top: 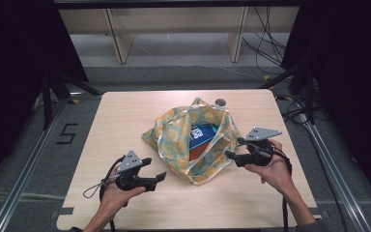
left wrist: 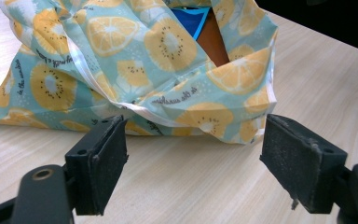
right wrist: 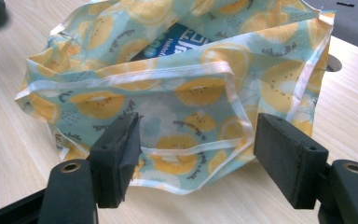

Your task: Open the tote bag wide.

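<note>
On the tabletop (top: 125,121) in front of you lies a fabric bag (top: 174,135) printed with orange slices on pale blue-green, resting a little right of centre. Its mouth gapes upward, and inside it you can see a blue packet (top: 202,135) with white lettering and something reddish-brown beside it.

Your left gripper (top: 158,179) sits at the near left of the bag, pointing toward it. Its jaws stand wide apart with nothing between them; in the left gripper view (left wrist: 193,161) the bag's near corner lies just beyond the pads, apart from them, with bare wood under the gap.

Your right gripper (top: 233,151) is at the bag's right edge, pointing left at it. Its jaws are also spread wide and clamp nothing. In the right gripper view (right wrist: 198,154) the white-hemmed rim of the bag lies in the gap between the two pads, and the cloth looks slack, not pinched. Whether the left pad brushes the cloth you cannot tell.

A small round hole (top: 220,102) shows in the tabletop just beyond the bag.
</note>
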### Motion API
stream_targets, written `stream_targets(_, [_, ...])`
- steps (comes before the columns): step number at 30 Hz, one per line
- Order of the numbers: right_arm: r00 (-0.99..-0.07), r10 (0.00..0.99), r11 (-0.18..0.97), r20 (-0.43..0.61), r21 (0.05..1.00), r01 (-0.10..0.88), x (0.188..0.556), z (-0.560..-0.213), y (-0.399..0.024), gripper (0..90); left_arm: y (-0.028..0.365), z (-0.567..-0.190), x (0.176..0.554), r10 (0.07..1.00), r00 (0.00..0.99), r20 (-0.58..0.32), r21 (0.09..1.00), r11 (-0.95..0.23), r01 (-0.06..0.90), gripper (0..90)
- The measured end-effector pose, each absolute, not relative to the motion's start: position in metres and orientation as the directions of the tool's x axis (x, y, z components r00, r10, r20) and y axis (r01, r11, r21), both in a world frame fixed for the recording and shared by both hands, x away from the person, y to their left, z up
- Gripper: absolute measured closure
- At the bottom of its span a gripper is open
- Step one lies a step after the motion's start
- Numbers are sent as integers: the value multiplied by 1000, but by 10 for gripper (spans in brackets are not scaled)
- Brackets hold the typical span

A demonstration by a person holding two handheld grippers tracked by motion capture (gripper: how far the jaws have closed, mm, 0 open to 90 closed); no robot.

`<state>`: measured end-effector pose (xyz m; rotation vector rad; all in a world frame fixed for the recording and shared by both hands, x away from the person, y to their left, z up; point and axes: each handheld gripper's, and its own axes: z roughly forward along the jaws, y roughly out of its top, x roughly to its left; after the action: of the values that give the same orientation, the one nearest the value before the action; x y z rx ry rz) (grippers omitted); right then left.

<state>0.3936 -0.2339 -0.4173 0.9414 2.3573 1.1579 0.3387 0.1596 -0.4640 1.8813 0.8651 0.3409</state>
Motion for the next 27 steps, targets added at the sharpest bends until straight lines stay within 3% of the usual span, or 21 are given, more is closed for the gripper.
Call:
stream_targets(12, [-720,694,454,-23,790,412,375,-427,-236,306,165,-478,321,706,691,-158,870,-231,435,197])
stream_targets(27, [-717,696,467,-44,786,405,344,-453,-235,298,163,-489,300,703,701,-120,864,-273,423,150])
